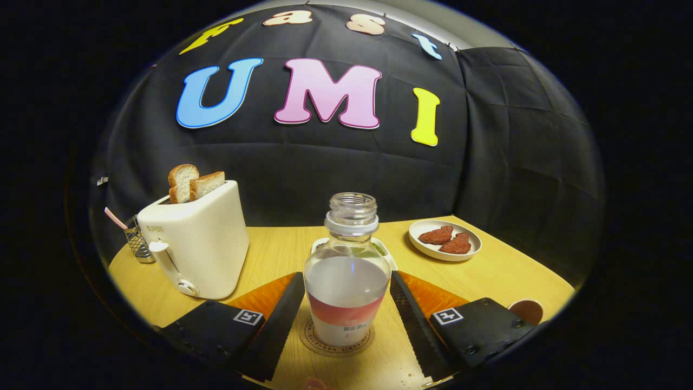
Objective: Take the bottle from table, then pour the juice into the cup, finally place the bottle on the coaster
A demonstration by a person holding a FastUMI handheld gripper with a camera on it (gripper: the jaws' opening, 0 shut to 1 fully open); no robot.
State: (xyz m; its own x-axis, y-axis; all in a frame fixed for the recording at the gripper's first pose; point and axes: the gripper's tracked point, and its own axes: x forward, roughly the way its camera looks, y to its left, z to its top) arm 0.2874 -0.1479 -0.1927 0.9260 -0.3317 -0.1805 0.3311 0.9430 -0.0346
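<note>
Item 1, far to the left of my tongs (346,325): a wire holder (136,244) with a striped straw, at the worktop (270,254) edge. No part in the job.

Item 2, ahead and left of the left finger: a toaster (195,244) with two bread slices (192,183) standing in its slots. It sits near that finger; a wide swing to that side could clip it.

Item 3, between the fingers: the bottle (346,271), uncapped, upright, partly filled, standing on the coaster (335,338). I read the tongs as parted, a finger on either side with a sliver of worktop showing at each flank, so neither presses on it. I judge the placing done or nearly so. Main hazard: the fingers sit close to the bottle, and drawing back crooked would drag a finger along its side, tipping it off the coaster and spilling through the open neck.

Item 4, just beyond the bottle: a small white dish (383,250), mostly hidden.

Item 5, well beyond the right finger: a plate (427,249) with two dark reddish pieces (448,240).

Item 6, right of the right finger: the cup (526,311), its rim showing. A sideways retreat could knock it.
</note>
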